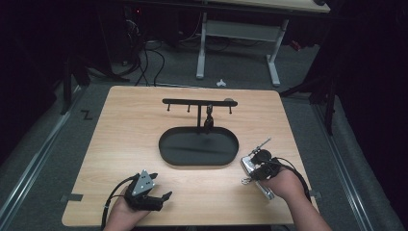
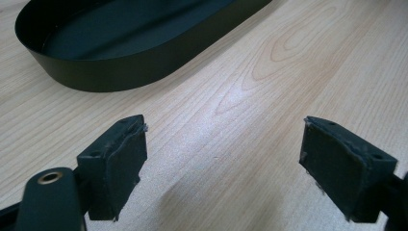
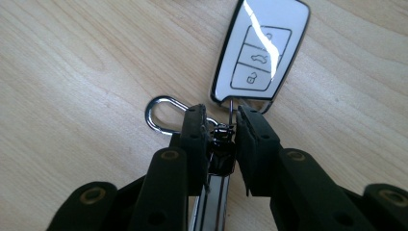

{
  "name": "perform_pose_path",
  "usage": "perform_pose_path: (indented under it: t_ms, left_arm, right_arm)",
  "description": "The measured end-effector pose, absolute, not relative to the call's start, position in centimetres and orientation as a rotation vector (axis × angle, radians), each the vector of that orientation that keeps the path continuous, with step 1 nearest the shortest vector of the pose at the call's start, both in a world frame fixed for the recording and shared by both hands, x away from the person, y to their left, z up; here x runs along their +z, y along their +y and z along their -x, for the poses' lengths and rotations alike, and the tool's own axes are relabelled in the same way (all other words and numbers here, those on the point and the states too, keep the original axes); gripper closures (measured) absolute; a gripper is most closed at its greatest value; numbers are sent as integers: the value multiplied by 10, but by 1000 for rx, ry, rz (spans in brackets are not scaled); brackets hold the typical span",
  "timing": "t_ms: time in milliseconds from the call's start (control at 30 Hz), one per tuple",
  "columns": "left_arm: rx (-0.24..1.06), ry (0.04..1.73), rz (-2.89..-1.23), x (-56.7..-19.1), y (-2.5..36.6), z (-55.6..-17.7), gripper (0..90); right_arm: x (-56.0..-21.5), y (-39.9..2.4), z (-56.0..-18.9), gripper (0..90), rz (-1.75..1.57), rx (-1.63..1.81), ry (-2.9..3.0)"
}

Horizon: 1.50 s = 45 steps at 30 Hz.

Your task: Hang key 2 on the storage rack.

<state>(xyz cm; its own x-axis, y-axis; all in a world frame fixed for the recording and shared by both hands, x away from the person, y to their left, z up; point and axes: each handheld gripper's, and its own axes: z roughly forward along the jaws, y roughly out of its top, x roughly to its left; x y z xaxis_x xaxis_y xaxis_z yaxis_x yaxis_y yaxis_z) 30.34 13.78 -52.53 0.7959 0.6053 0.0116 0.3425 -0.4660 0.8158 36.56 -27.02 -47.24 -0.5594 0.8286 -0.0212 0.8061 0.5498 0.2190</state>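
Two black jaws of the right gripper point(image 3: 222, 131) are pinched nearly together on the dark metal link of a key bunch, where a white, glossy car key fob point(image 3: 261, 54) with three buttons joins a silver oval snap clip point(image 3: 161, 115) and a chrome strip running back between the jaws. The fob lies flat on the pale wooden table point(image 1: 125, 130), just beyond the jaw tips, and the clip lies beside them. In the high view this bunch sits just right of the black oval metal tray point(image 1: 198, 147), near its right end. A black T-shaped hook stand point(image 1: 199, 103) rises from the tray's far side. Nearer than the tray and to its left, the left gripper point(image 2: 223, 144) rests with jaws spread wide, holding nothing, over bare wood.
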Motion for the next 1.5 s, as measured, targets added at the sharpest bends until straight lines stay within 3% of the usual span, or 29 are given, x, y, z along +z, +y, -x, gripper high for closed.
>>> perform_pose_path:
  t_ms: [300, 700, 733, 767, 800, 900, 1033, 1133, 1267, 1433, 1467, 1500]
  left_arm:
    - [373, 698, -2104, -526, 137, -304, 172]
    - [369, 697, -2106, -526, 137, -304, 172]
    - [371, 696, -2106, -526, 137, -304, 172]
    - [371, 696, -2106, -526, 137, -304, 172]
    - [370, 696, -2106, -525, 137, -303, 172]
    - [371, 694, -2108, -526, 137, -303, 172]
    - [370, 699, -2110, -526, 137, -304, 172]
    - [371, 699, -2111, -526, 138, -304, 172]
    - [371, 704, -2110, -527, 139, -304, 172]
    - [367, 704, -2112, -527, 139, -304, 173]
    - [368, 703, -2112, -527, 138, -304, 173]
    - [368, 703, -2112, -527, 138, -304, 173]
  right_arm:
    - [-460, -252, -360, 677, -1200, 321, 2687]
    - [-487, -239, -356, 601, -1082, 158, 2791]
    - [-488, -237, -358, 705, -1084, 173, 2791]
    - [-488, -237, -358, 705, -1084, 173, 2791]
    - [-489, -233, -360, 838, -1097, 210, 2804]
    - [-490, -229, -362, 867, -1114, 263, 2803]
    - [-478, -222, -372, 804, -1122, 365, 2786]
    - [-466, -230, -387, 650, -1062, 306, 2817]
    - [-476, -237, -394, 598, -999, 187, 2859]
    - [-486, -239, -392, 689, -974, 124, 2914]
    - [-488, -240, -390, 794, -992, 142, 2933]
    - [-488, -240, -390, 794, -992, 142, 2933]
